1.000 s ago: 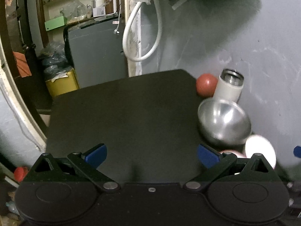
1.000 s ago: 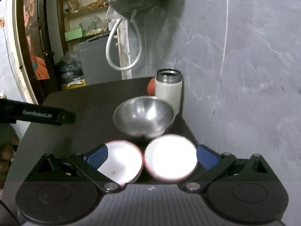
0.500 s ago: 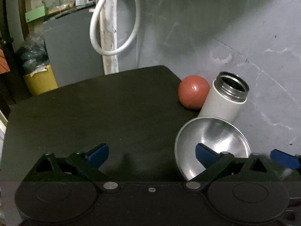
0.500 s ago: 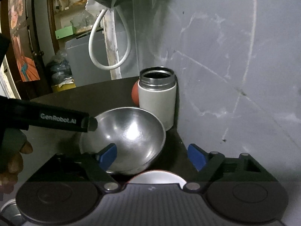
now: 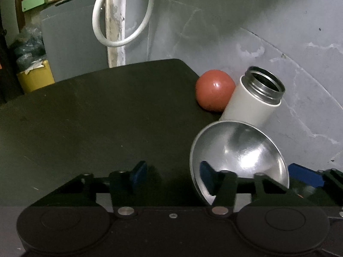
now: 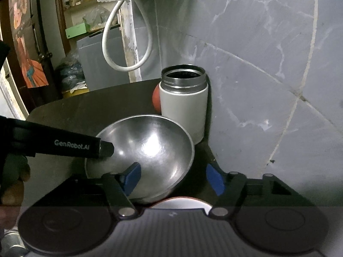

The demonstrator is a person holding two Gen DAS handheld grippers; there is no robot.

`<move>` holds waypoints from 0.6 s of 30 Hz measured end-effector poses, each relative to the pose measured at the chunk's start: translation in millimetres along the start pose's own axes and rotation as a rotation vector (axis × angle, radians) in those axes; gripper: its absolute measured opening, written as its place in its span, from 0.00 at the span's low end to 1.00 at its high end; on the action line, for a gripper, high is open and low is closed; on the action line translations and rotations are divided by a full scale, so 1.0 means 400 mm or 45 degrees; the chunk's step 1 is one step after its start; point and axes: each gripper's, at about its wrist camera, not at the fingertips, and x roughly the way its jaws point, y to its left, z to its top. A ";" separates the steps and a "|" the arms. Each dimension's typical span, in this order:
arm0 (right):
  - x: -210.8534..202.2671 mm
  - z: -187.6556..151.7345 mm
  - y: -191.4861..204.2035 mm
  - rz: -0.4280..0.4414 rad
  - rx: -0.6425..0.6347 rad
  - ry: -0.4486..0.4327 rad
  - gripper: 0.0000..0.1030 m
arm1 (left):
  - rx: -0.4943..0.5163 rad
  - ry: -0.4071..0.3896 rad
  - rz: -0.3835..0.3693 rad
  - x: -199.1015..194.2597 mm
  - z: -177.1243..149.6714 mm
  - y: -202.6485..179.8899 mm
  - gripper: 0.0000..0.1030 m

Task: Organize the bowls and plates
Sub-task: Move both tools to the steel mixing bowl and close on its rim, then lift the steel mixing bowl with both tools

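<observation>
Here we bring both grippers to the steel bowl at the table's far right corner, just in front of the flask. The left gripper and right gripper both stand spread, one finger inside each rim; we should close squarely before lifting. The left gripper's side reads "GenRobot.AI".
</observation>
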 end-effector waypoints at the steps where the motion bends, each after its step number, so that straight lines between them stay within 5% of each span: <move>1: 0.002 0.000 0.000 0.002 0.002 0.003 0.58 | -0.001 0.005 -0.004 0.001 0.000 -0.001 0.43; 8: 0.011 0.000 0.007 -0.007 -0.013 0.022 0.33 | 0.014 0.014 -0.073 0.002 -0.006 -0.016 0.12; 18: -0.012 -0.001 0.011 -0.013 -0.017 0.001 0.22 | 0.009 -0.026 -0.048 -0.036 -0.017 -0.016 0.09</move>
